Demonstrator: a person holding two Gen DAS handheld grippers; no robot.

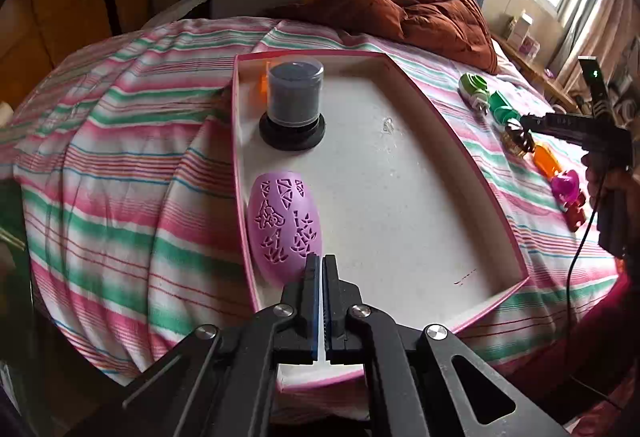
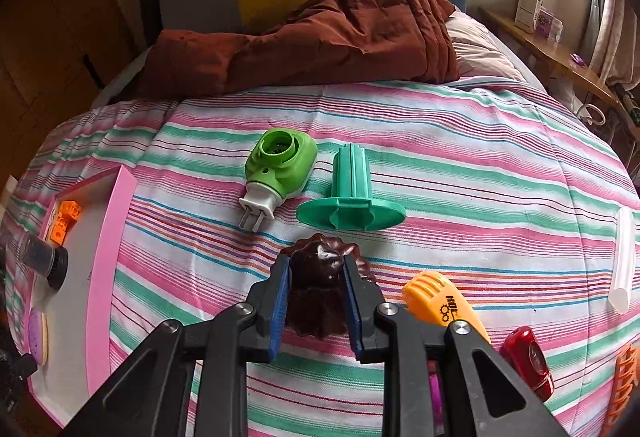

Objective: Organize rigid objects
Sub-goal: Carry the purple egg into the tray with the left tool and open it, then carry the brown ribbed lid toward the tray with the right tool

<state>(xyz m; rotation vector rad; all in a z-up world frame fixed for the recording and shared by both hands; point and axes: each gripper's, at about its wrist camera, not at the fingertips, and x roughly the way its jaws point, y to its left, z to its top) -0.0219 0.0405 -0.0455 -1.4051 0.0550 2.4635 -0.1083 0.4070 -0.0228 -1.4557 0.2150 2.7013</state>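
Observation:
A pink-rimmed white tray [image 1: 400, 221] lies on the striped bed. In it stand a clear jar of dark powder [image 1: 294, 97] on a black lid, a lilac patterned oval [image 1: 285, 227] and an orange brick [image 2: 64, 223]. My left gripper [image 1: 321, 263] hovers shut and empty over the tray's near end, beside the oval. My right gripper [image 2: 316, 269] is shut on a dark brown fluted mould [image 2: 318, 289] that rests on the bedspread. Beyond it lie a light green plug-in device [image 2: 278, 167] and a teal flanged spool [image 2: 351, 193].
An orange toy [image 2: 442, 303], a red toy car [image 2: 528, 359], a magenta piece [image 1: 566, 185] and a white tube [image 2: 622, 257] lie at the right. A rust-brown quilt [image 2: 320, 33] is heaped at the bed's head. A wooden shelf [image 2: 556, 57] with boxes runs under the window.

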